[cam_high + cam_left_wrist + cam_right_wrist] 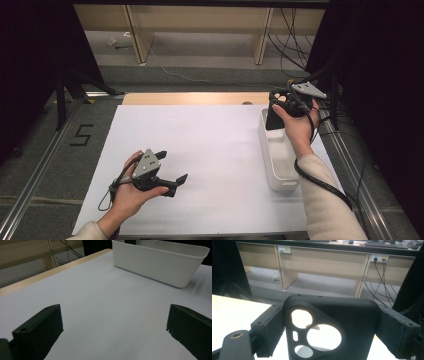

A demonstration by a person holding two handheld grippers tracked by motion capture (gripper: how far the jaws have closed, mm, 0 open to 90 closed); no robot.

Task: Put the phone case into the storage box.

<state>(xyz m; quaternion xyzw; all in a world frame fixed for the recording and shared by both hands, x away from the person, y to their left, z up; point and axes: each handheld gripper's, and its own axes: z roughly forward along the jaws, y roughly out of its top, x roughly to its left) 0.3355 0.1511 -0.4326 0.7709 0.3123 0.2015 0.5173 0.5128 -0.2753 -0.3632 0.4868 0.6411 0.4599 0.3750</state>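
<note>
A black phone case (273, 120) with round camera cut-outs (354, 322) hangs upright over the far end of a white bin (287, 184). My right gripper (281, 104) is shut on it, one jaw against each side edge of the case (332, 315). My left gripper (173, 165) rests low over the white sheet near the front left, in a hand, its jaws wide open with nothing between them (115, 322). The left gripper view looks across the sheet at the bin's long side wall (155, 267).
A white sheet (200, 145) covers most of the wooden table (195, 98). The bin stands along the sheet's right edge. Metal rails (40, 165) run down both sides. Wooden desks and hanging cables (382, 280) stand beyond the far edge.
</note>
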